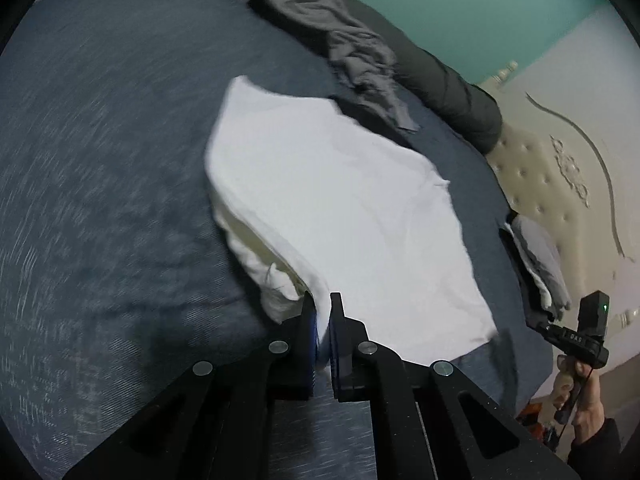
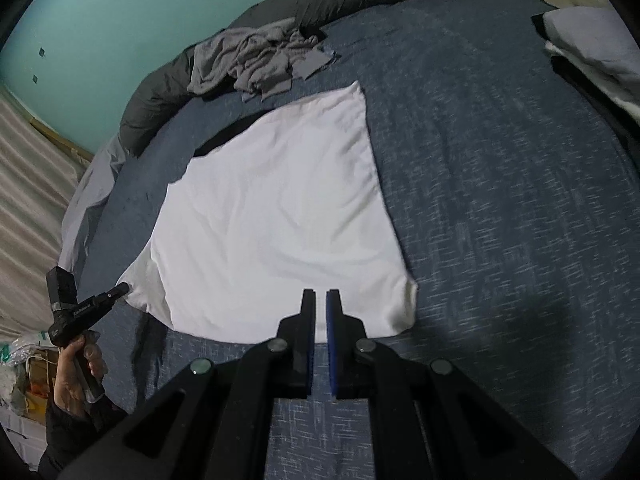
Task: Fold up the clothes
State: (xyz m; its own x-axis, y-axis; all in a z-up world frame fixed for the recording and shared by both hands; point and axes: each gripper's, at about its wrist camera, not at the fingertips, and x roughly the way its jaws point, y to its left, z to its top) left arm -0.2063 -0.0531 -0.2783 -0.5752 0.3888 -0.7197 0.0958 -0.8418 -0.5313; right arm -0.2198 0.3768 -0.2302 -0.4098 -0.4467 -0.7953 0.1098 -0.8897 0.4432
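Here, one white garment (image 2: 276, 216) lies spread in the middle of the blue bedspread (image 2: 500, 184), partly folded. The left gripper (image 1: 323, 300) pinches the garment's near edge, with white cloth caught between its nearly closed fingers and folded layers bunched just left of them. The right gripper (image 2: 321, 296) sits over the garment's near edge with its fingers almost together; whether any cloth is between them I cannot tell. One crumpled grey garment (image 2: 260, 64) lies beyond the white one, against a dark rolled duvet (image 2: 160, 96) at the bedspread's far edge. One small stack of folded clothes (image 2: 592, 40) rests near the bedspread's right edge, by the padded headboard (image 1: 560, 176). Two hands show, one (image 1: 576, 392) on each (image 2: 76, 376) gripper handle.
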